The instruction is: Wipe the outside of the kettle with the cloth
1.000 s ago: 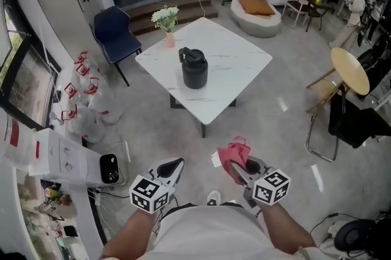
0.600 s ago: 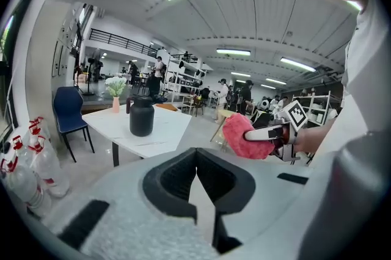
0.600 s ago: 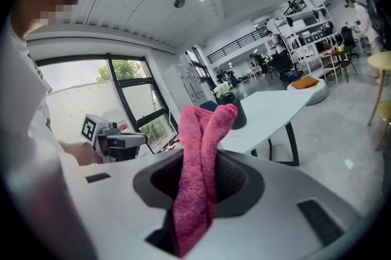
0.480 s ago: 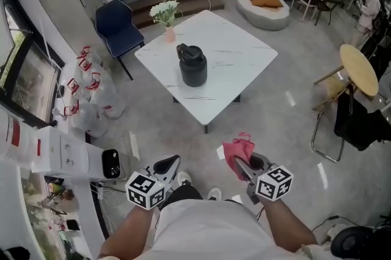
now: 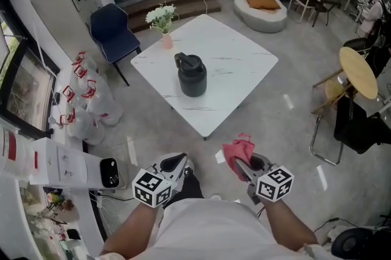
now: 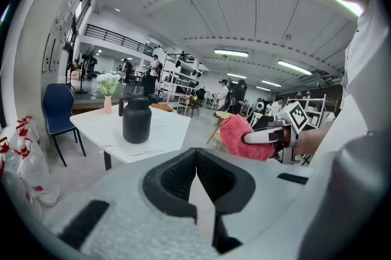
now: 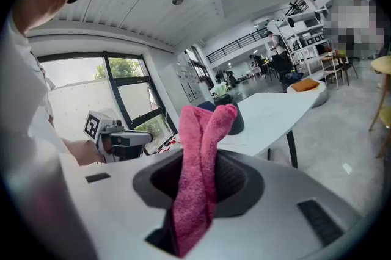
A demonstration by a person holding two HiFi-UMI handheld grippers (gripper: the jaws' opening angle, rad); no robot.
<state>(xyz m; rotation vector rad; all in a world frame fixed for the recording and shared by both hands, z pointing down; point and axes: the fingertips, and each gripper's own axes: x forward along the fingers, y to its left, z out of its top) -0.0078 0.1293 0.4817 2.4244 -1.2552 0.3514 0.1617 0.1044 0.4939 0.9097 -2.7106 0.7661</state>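
At far left I see bags [image 5: 78, 94] with red labels, print too small to read. My left claw [image 5: 177, 162] is clenched on nothing. The black kettle [image 5: 192, 75] stands on the white table [image 5: 244, 63], well ahead of both claws. My right claw [image 5: 241, 168] grips the pink cloth [image 5: 237, 150].

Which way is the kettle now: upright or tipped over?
Upright. The kettle stands on its base on the table, with its lid at the top.

My cloth [image 5: 237, 151] bright pink, kettle [image 5: 192, 77] matte black, table [image 5: 244, 63] white with faint grey veins, chair [image 5: 110, 30] navy, vase [image 5: 167, 40] pink, flowers [image 5: 160, 16] white, my left gripper [image 5: 177, 162] and right gripper [image 5: 240, 166] pale grey with black-and-white square markers.
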